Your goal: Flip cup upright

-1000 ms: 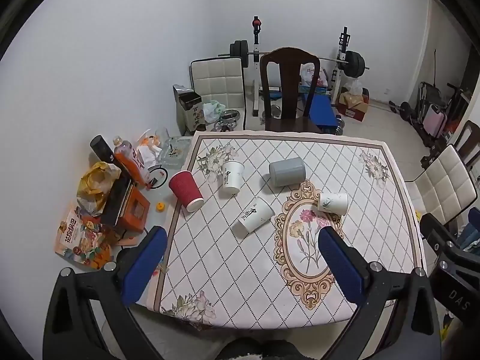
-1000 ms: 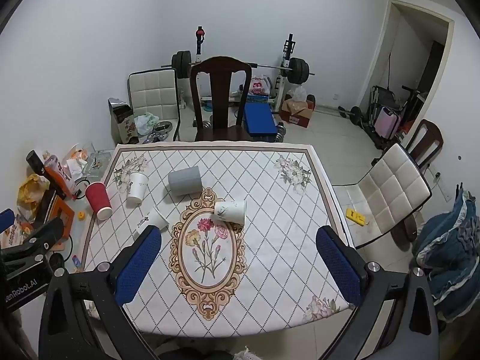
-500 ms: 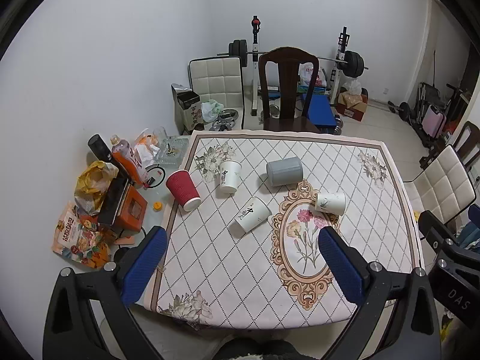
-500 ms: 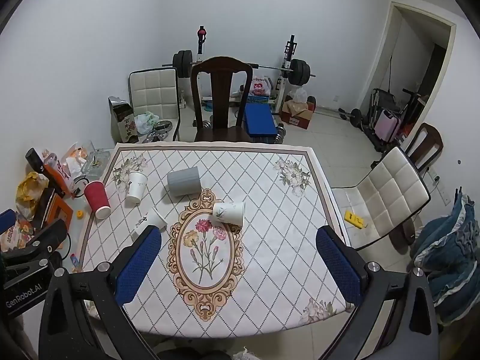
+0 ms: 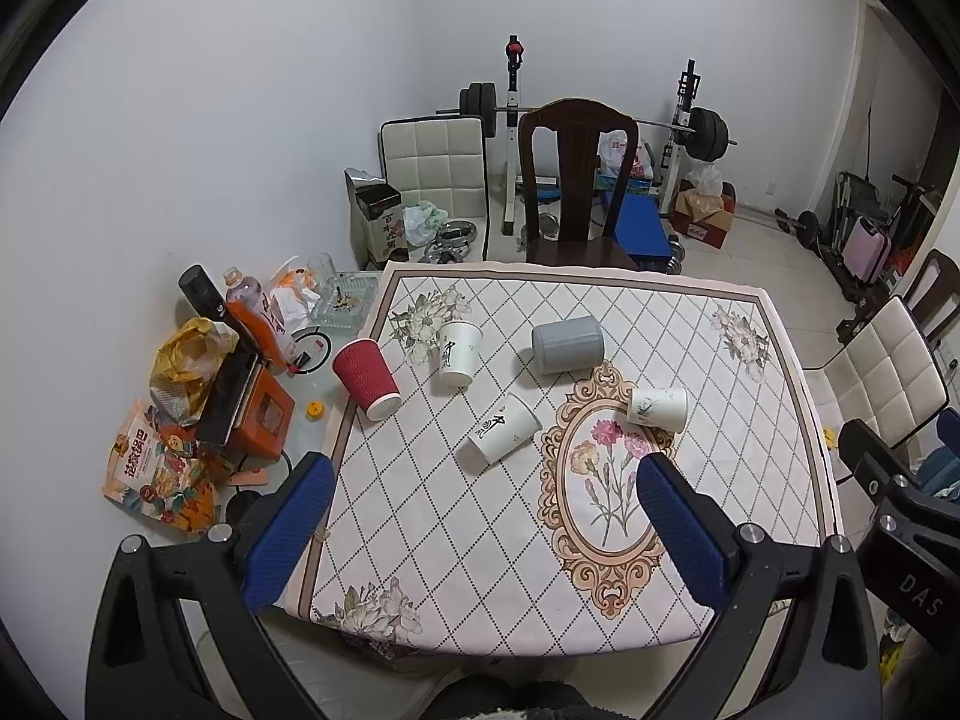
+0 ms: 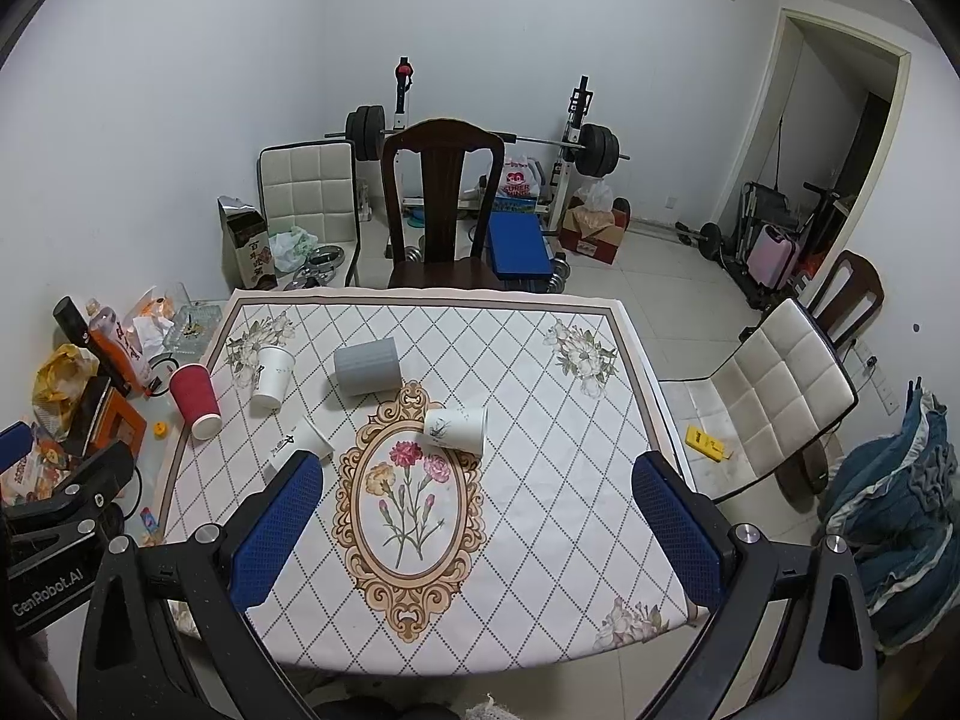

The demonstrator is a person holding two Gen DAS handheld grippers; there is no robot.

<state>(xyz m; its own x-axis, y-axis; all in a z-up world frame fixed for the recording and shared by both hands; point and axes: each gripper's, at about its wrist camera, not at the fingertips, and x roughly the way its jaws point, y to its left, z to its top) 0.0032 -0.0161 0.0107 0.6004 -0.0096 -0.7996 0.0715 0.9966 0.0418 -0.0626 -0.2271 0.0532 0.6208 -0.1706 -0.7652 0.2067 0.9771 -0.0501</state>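
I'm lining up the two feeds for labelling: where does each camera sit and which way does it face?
Left wrist: on the left hand-held gripper, high above the table's near edge, facing the far wall; own open blue fingers show.
Right wrist: on the right hand-held gripper, further right, same heading; own open fingers show.
Shared: gray cup, red cup, wooden chair.

Left gripper (image 5: 480,516): black frame, 2 fingers (image 5: 288,531) faced with blue textured pads, silver screw heads along each arm.

Right gripper (image 6: 474,519): same black frame, 2 blue-padded fingers (image 6: 675,531), silver screws. White lettering "GenRobot.AI" on the left gripper's body, "DAS" on the right gripper's body.
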